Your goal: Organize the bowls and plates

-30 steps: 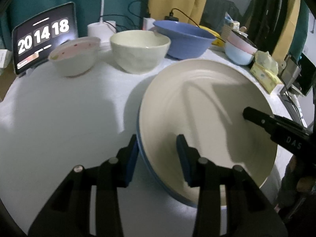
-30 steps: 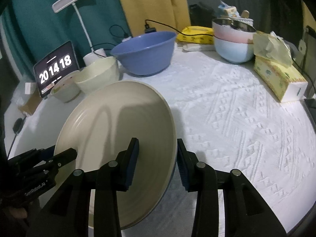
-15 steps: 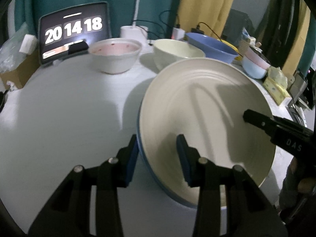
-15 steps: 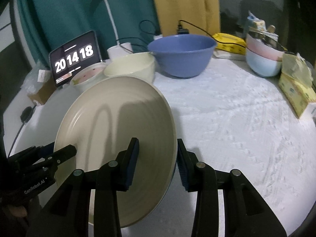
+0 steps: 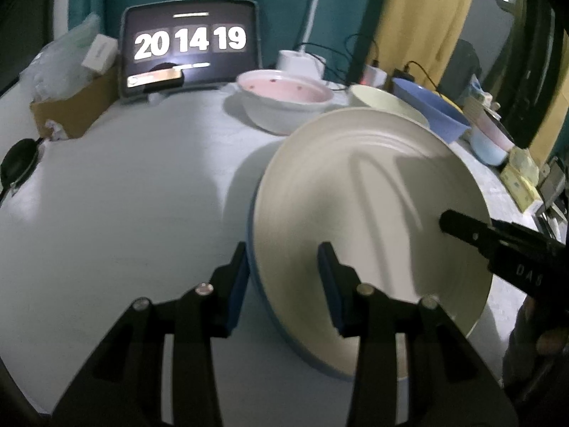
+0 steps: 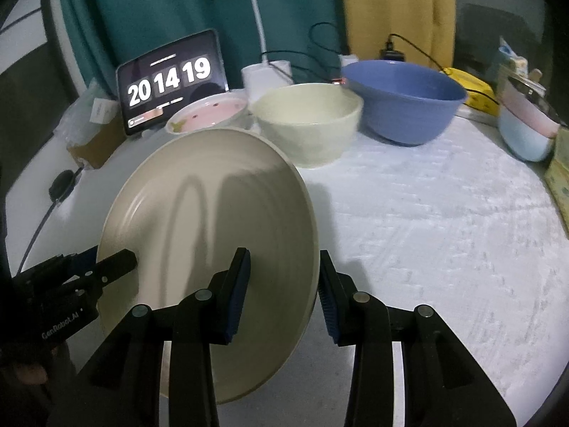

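Both tools have hold of the same big cream plate (image 5: 370, 213), one on each side of its rim, and it hangs tilted above the white tabletop (image 5: 124, 213) with its blue underside showing along the lower edge. The left tool (image 5: 282, 281) straddles the plate's left rim, one blue pad outside and one on the inner face; the right tool (image 6: 284, 295) does the same on the opposite rim, and each tool's black tip shows in the other's view lying on the plate's face. Both seem clenched on the plate, though the frames are a bit smeared, so I can't swear the pads press flat. Behind the plate, along the back of the tabletop, stands a row of bowls: a pink-lined bowl (image 6: 209, 112) on the left, a pale cream bowl (image 6: 307, 124) beside it, then a larger blue bowl (image 6: 403, 99), well apart from the plate. Further right a pink bowl sits nested in a light blue one (image 6: 526, 131). A tablet clock (image 5: 190, 46) leans at the back left before a teal curtain (image 6: 160, 7), with a white lamp base (image 6: 265, 74) and cables near it, and a cardboard box (image 5: 74, 106) off the tabletop's left edge
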A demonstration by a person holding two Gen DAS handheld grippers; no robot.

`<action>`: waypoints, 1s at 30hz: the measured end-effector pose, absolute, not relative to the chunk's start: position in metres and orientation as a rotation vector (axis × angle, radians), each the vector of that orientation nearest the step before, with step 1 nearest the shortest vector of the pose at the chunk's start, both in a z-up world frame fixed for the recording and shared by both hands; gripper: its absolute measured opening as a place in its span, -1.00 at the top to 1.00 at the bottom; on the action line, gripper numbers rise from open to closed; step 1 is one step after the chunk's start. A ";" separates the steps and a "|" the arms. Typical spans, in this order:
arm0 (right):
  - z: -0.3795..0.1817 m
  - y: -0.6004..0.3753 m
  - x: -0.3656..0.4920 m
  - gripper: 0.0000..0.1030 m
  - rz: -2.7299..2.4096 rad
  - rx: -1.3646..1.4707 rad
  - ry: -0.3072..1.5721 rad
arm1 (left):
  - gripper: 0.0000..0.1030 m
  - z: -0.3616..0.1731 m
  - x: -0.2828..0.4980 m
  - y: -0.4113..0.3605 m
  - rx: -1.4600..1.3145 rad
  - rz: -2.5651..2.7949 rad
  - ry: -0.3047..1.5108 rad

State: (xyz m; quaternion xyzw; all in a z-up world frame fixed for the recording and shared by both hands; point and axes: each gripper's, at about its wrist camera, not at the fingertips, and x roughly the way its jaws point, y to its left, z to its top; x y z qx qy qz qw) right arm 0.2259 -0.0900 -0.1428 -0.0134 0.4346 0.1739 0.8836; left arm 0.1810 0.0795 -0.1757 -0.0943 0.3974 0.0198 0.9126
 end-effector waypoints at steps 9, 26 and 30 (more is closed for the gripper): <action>-0.153 -0.058 0.234 0.23 0.401 -0.045 0.923 | 0.23 -0.179 0.179 0.110 -0.210 0.080 0.826; -0.167 -0.040 0.244 0.22 0.415 -0.073 0.935 | 0.22 -0.186 0.185 0.118 -0.189 0.104 0.853; -0.167 -0.040 0.245 0.22 0.428 -0.080 0.935 | 0.20 -0.184 0.186 0.116 -0.188 0.122 0.865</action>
